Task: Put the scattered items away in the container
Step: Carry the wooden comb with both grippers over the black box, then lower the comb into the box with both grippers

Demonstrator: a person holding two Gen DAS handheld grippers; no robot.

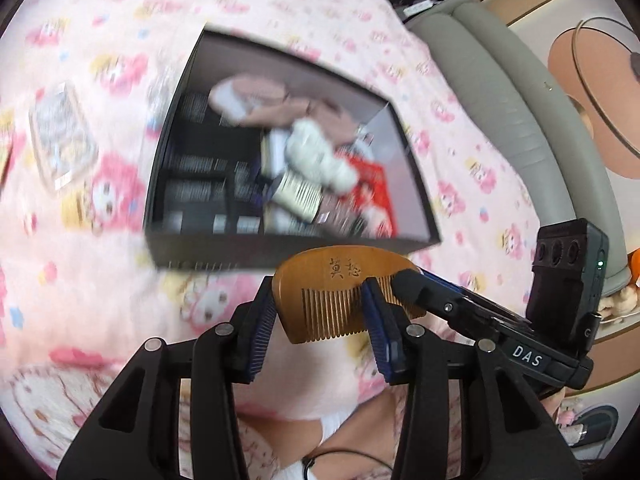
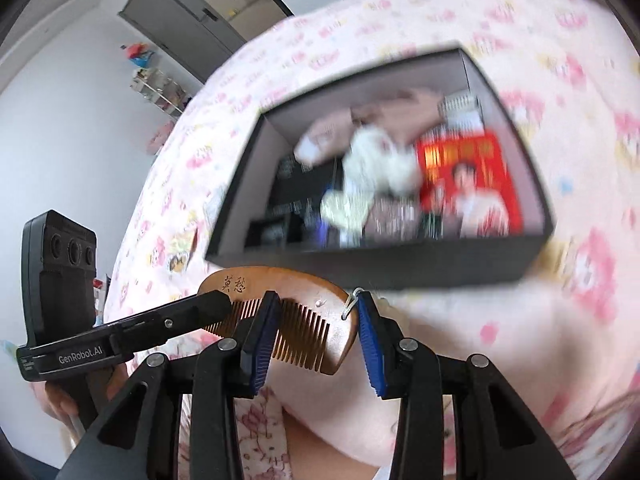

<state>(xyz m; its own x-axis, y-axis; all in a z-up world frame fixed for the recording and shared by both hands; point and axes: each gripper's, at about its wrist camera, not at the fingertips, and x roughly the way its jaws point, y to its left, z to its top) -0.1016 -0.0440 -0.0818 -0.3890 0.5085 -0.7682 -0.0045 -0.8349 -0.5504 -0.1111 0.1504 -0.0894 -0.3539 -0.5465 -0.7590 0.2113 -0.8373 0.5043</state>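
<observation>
Wooden comb point(image 1: 344, 296), long axis crosswise, teeth pointing back toward the cameras, is clamped by both left gripper point(image 1: 324, 316) and right gripper point(image 2: 316, 328) before the black box point(image 1: 224, 252).

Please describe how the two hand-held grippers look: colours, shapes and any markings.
Both are black with blue ribbed pads and silver pivot pins. The left hand-held gripper reads "GenRobot.AI", seen from the right wrist; the right hand-held gripper reads "DAS". Each carries a black three-lens module.
</observation>
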